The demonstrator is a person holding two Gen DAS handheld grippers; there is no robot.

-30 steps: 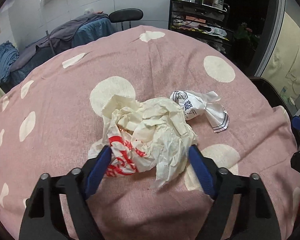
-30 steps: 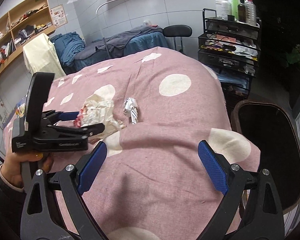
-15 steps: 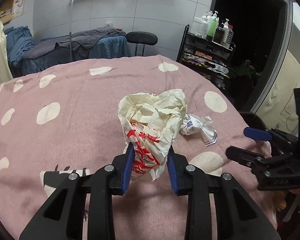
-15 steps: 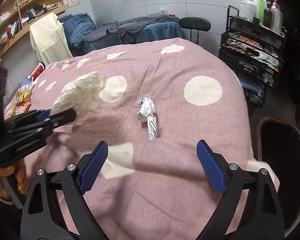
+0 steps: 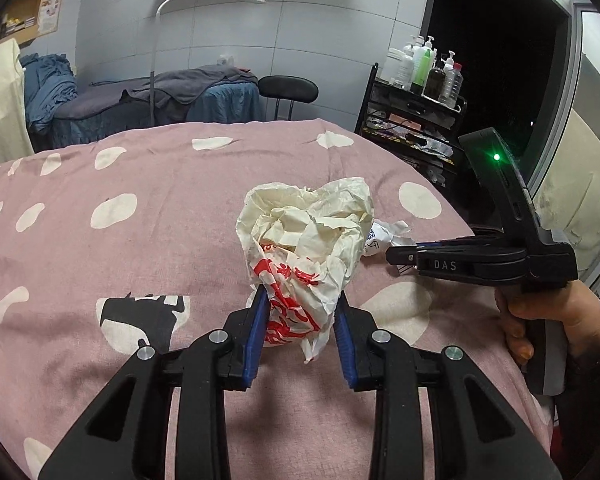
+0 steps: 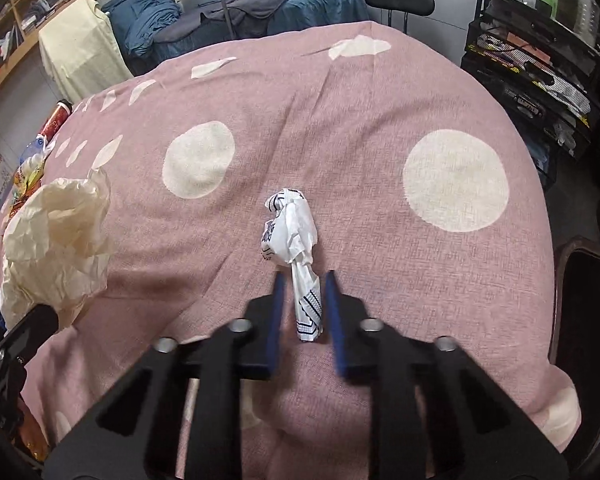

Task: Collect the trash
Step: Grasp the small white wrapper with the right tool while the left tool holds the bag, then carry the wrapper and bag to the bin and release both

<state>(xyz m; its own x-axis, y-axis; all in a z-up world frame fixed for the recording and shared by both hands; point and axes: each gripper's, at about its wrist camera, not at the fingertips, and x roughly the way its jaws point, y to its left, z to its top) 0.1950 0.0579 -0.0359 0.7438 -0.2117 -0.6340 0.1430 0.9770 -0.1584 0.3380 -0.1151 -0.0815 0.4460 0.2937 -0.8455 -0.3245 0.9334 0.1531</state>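
A crumpled cream paper wrapper (image 5: 304, 240) with red print is held up off the pink dotted bedcover (image 5: 140, 248); my left gripper (image 5: 300, 296) is shut on its lower end. The same wrapper (image 6: 56, 232) shows at the left of the right wrist view. A small white wrapper (image 6: 290, 228) with dark print lies on the cover, and my right gripper (image 6: 305, 276) straddles its thin tail. Its jaws are closing, with a narrow gap left on each side of the tail. In the left wrist view the right gripper (image 5: 392, 256) reaches in from the right, a hand on its handle.
A dark bin (image 6: 588, 300) stands at the bed's right edge. A black rack (image 5: 416, 120) with several bottles stands behind it, next to a black stool (image 5: 288, 88). A red bottle (image 6: 56, 116) and snack packets lie at the far left.
My left gripper shut on the cream wrapper and lifted it off the cover. My right gripper moved over to the white wrapper and its jaws came from wide apart to close around its tail.
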